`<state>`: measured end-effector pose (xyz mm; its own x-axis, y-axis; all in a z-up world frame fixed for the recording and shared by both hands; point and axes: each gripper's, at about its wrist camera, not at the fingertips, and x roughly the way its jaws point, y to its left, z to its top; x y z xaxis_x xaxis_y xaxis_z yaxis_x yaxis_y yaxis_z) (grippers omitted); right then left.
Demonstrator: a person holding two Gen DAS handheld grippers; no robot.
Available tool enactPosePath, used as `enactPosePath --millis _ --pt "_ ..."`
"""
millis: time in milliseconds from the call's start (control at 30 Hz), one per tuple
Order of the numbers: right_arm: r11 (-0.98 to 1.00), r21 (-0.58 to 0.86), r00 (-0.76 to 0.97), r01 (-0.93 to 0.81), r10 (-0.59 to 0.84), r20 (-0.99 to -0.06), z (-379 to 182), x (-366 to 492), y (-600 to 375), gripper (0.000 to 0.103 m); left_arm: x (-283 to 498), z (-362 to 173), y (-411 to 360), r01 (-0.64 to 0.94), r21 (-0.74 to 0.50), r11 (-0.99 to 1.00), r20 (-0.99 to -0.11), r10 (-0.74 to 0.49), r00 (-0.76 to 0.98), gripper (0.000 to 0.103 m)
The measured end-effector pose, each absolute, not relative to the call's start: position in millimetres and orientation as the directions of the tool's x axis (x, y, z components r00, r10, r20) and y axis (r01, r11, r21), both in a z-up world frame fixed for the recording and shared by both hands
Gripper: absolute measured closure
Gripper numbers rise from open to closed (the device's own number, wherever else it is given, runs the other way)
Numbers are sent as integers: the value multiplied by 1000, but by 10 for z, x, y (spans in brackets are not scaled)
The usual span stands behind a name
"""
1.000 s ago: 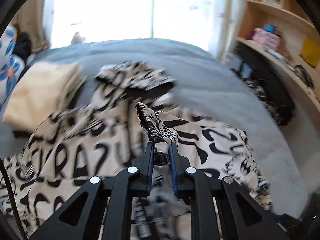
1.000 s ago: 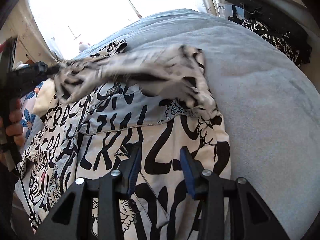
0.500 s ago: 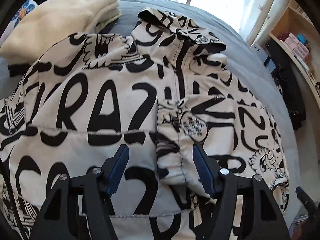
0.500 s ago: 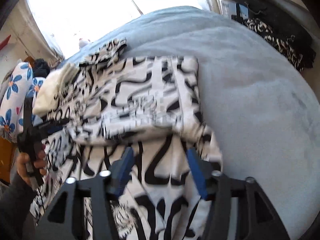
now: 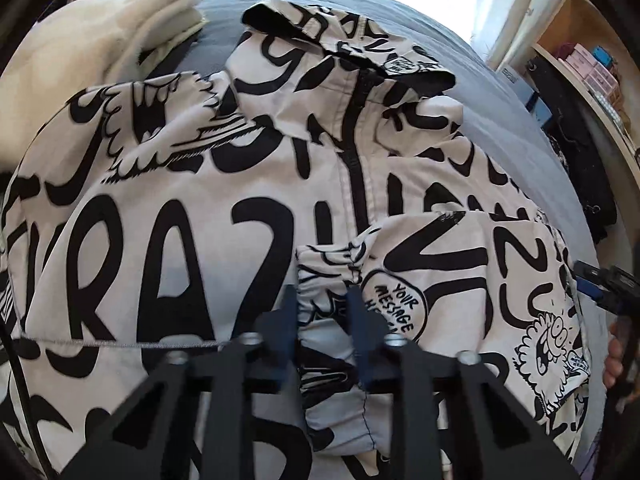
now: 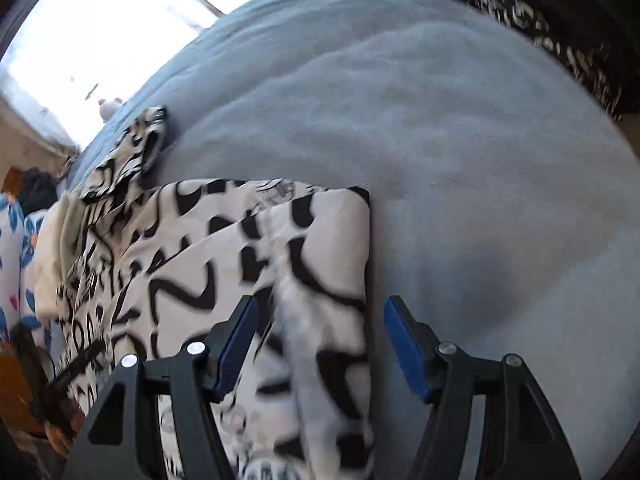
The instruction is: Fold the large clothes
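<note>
Your left gripper (image 5: 322, 312) has just closed, pinching the cuff (image 5: 320, 300) of the sleeve folded across the jacket (image 5: 180, 208) on the bed (image 6: 460, 140), likely to reposition it. Your right gripper (image 6: 318, 344) hangs spread over the jacket's edge, holding nothing, ready to steady the fold.

Speech bubble on jacket (image 5: 240, 208) — "YOUR MESSAGE", big letters "RAZ"
</note>
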<state>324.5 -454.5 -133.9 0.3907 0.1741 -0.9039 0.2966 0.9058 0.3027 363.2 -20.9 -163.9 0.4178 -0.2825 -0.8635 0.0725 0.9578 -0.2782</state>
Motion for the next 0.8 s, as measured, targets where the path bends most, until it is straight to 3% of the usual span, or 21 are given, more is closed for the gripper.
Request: enactPosePath --millis 67,100,133,233,400,467,533,700,800 --pt "896 322 375 306 197 -906 -1475 3319 -4566 38 3677 -1585 -226 80 -279 957 -857 -286 428 94" --pt "897 326 380 297 202 -903 -1508 3332 -4552 49 3702 -1544 -249 84 -271 959 -852 -280 442 95" --pt "908 325 389 266 207 -897 -1514 3345 -4514 75 3720 -1511 -276 90 -263 961 -850 -275 450 96" --pt "947 245 428 207 137 -893 -1409 3347 -4405 92 3786 -1388 -407 122 -217 968 -830 -249 499 97" --pt "948 215 445 234 92 -891 -1531 3312 -4507 91 3910 -1457 -573 116 -150 982 -837 -189 514 97" --pt "949 208 436 235 88 -895 -1518 3312 -4503 87 3938 -1577 -594 103 -122 987 -858 -157 489 96" --pt "945 204 424 257 79 -902 -1432 3287 -4501 77 3915 -1630 -561 93 -121 988 -866 -151 476 96" --pt "968 94 475 234 -29 -879 -1038 3011 -4314 76 3725 -1468 -403 71 -121 990 -856 -140 497 78" --pt "976 96 503 198 -17 -864 -861 2763 -4084 74 3529 -1294 -421 120 -116 986 -826 -163 540 76"
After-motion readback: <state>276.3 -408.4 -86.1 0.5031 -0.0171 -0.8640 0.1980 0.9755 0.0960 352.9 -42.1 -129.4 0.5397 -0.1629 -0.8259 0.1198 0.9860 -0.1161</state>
